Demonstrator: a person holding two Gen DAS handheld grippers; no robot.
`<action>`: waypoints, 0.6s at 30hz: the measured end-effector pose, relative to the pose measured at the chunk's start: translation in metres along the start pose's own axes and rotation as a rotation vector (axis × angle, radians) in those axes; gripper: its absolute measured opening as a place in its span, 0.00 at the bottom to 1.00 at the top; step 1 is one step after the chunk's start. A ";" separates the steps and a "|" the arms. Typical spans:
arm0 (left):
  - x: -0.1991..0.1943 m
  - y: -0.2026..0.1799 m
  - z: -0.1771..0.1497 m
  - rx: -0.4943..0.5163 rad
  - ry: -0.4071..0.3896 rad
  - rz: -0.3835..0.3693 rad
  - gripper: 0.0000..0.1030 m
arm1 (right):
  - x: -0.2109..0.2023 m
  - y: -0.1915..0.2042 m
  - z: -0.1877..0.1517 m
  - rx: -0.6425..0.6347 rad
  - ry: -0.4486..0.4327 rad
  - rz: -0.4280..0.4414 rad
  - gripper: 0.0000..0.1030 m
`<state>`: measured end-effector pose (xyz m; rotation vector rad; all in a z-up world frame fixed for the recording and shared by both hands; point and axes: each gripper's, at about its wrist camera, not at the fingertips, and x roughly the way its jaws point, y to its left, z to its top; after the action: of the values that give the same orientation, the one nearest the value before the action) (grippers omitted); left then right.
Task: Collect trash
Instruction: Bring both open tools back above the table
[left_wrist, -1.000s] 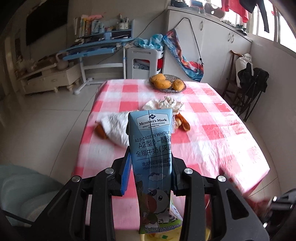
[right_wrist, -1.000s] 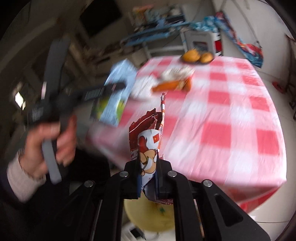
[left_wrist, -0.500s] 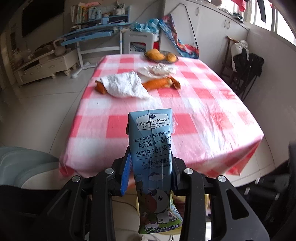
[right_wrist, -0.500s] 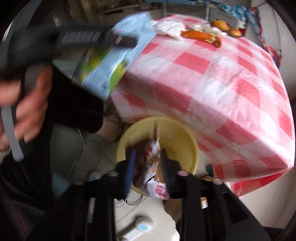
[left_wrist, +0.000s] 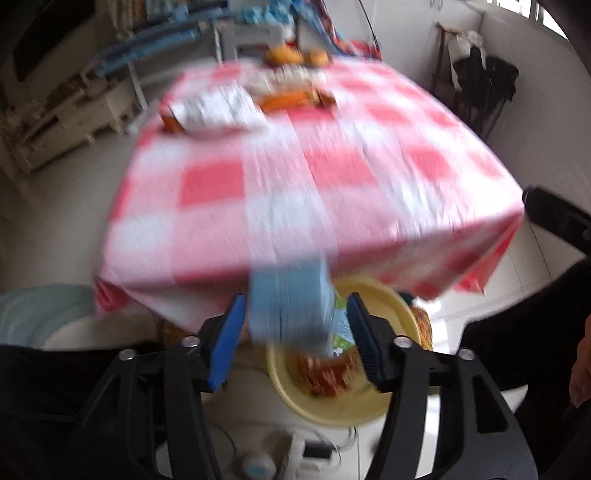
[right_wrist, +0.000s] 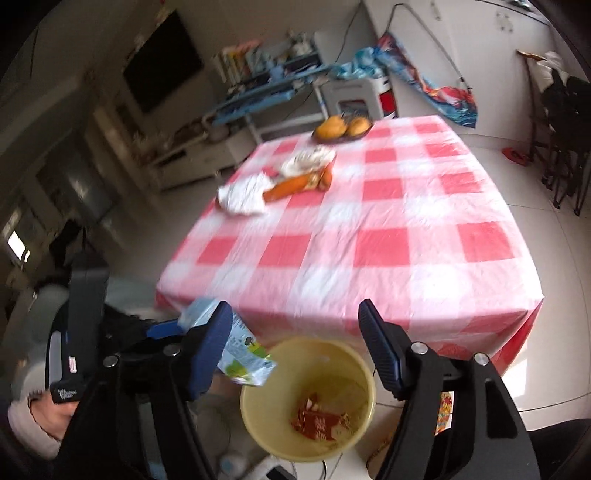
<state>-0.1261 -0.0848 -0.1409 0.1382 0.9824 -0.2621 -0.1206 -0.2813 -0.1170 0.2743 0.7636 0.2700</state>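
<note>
Checked table (right_wrist: 369, 236): fruit bowl (right_wrist: 341, 129), wrappers (right_wrist: 295, 181); floor (right_wrist: 554, 221): yellow bin (right_wrist: 258, 428)

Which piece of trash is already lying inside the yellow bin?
The red snack wrapper lies at the bottom of the yellow bin. The blue milk carton is above its rim; the other scraps remain on the table.

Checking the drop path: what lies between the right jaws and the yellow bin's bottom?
Nothing; the right-wrist view shows only air above the bin, with a red wrapper at the bottom.
</note>
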 end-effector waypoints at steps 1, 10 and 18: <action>-0.006 0.002 0.004 -0.006 -0.031 0.009 0.61 | -0.003 -0.002 0.002 0.003 -0.013 -0.006 0.66; -0.022 0.022 0.034 -0.082 -0.106 -0.013 0.68 | -0.008 -0.009 0.030 0.012 -0.092 -0.030 0.70; -0.053 0.044 0.095 -0.174 -0.330 0.084 0.78 | -0.003 0.003 0.065 -0.073 -0.180 -0.067 0.73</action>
<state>-0.0658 -0.0563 -0.0447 -0.0227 0.6658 -0.1159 -0.0774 -0.2889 -0.0691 0.2007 0.5825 0.2057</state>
